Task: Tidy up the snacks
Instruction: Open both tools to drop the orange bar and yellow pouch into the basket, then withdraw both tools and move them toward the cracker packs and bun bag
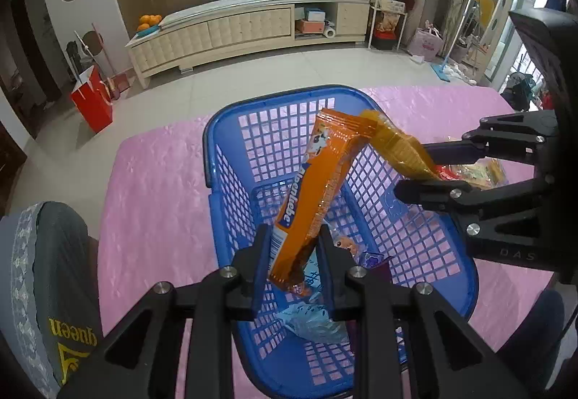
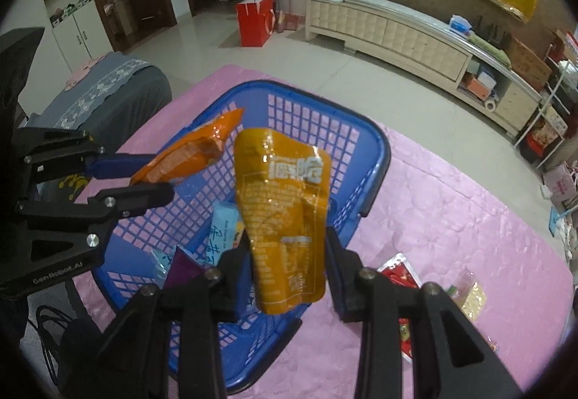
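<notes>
A blue plastic basket stands on the pink tablecloth; it also shows in the right wrist view. My left gripper is shut on a long orange Alpenliebe packet and holds it upright over the basket. My right gripper is shut on a yellow-orange pouch above the basket. In the left wrist view the right gripper comes in from the right with the pouch. Several snack packets lie in the basket, among them a light blue one.
Red and yellow snack packets lie on the tablecloth right of the basket. A grey cushioned seat stands at the table's left. A cream TV cabinet and a red bag stand across the tiled floor.
</notes>
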A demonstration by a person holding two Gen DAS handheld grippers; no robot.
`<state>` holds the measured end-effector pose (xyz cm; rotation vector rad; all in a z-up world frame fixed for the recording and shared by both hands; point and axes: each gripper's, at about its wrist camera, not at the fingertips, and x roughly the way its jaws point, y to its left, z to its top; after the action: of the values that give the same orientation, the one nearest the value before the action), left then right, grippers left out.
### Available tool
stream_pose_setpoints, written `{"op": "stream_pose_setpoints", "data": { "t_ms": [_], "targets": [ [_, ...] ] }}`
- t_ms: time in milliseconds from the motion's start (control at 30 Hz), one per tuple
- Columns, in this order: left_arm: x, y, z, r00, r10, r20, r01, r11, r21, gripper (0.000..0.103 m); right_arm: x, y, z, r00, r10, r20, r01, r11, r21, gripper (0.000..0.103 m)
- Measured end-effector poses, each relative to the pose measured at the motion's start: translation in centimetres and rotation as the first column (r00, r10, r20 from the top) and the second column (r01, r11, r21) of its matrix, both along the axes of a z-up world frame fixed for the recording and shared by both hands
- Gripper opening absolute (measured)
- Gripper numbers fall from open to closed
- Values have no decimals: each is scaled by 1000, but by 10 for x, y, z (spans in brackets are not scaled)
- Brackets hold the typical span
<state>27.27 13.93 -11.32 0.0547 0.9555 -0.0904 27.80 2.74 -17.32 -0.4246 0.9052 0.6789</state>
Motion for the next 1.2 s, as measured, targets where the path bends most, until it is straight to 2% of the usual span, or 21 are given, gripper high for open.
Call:
{"op": "stream_pose_setpoints", "data": {
  "t_ms": [33, 67, 133, 233, 300, 367, 567, 833, 1033, 1200],
  "targets": [
    [1, -1, -1, 1000, 2, 0, -2, 1000, 2, 26, -1, 0, 0, 1000, 3, 0, -3, 1000, 1, 41],
    [0, -3, -1, 1000, 7, 5, -7, 1000, 7, 30, 1, 0, 0, 1000, 2, 4, -2, 1000, 0, 47],
    [1, -1, -1, 1000, 16, 18, -16, 1000, 3, 50, 3, -1, 1, 1000, -7, 13, 7, 1000, 2, 57],
    [0, 4, 1, 999, 24, 25, -23, 999, -39, 60, 4, -1, 1, 1000, -4, 7, 4, 1000, 4, 68],
    [-3, 4, 3, 999, 35, 30, -34, 998, -47, 63, 2, -3, 2, 1000, -17, 20, 16, 1000, 7, 71],
    [-7, 5, 3, 999, 36, 31, -35, 998, -49, 63, 1, -6, 3, 999, -28, 21, 27, 1000, 8, 76],
    [-31, -1, 15, 996, 54, 68, -51, 997, -50, 63, -14, -23, 12, 997, -74, -2, 74, 996, 49, 76],
    [-87, -29, 53, 981, 47, 190, -35, 997, -67, 63, -71, -52, 51, 993, -111, 29, 106, 983, 147, 76],
    [-122, -47, 74, 973, 34, 229, -17, 997, -73, 63, -112, -69, 79, 987, -139, 78, 123, 975, 185, 76],
    [-149, -65, 90, 965, 14, 261, 6, 997, -74, 63, -143, -85, 92, 980, -171, 107, 146, 967, 208, 76]
  ]
}}
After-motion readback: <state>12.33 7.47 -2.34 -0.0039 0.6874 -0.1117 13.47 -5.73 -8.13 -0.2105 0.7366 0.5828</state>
